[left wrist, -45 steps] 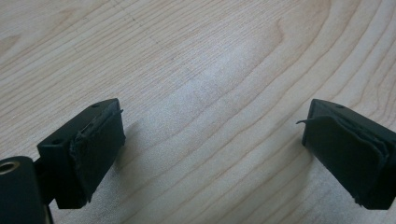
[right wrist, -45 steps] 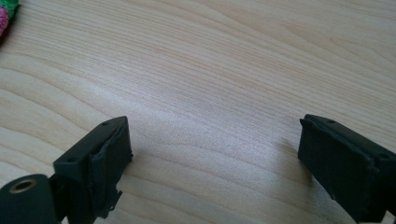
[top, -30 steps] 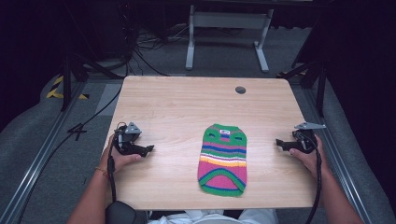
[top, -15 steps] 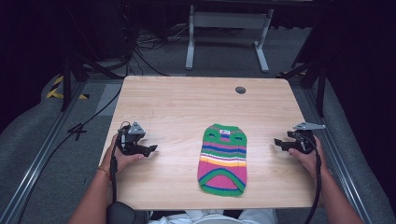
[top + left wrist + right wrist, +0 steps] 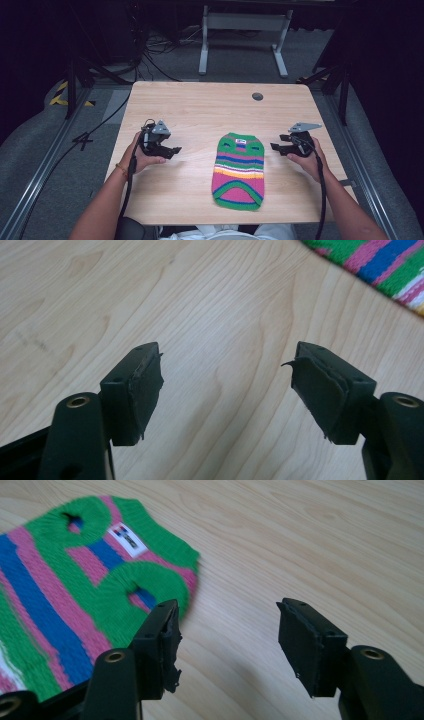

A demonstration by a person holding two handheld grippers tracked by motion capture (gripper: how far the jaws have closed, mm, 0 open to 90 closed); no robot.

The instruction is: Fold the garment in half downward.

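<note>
1. Sweater lies flat near the front middle of the wooden surface in the high view, neck end away from the person, hem toward them. It is a small knitted piece with green edging and pink, blue, yellow and white stripes. The left hand-held gripper sits well apart on its left; the right hand-held gripper sits near its upper right edge. To do the reach well, I judge each side should come in low and level toward its own edge of the knit.

2. Left gripper view: the left hand-held gripper has just been closing yet stands fairly wide, with bare wood between its jaws. A striped corner of the sweater lies ahead, apart.

3. Right gripper view: the right hand-held gripper has also been closing, half wide, holding nothing. The sweater lies just beside its left jaw, its white label and two small openings near the collar.
</note>
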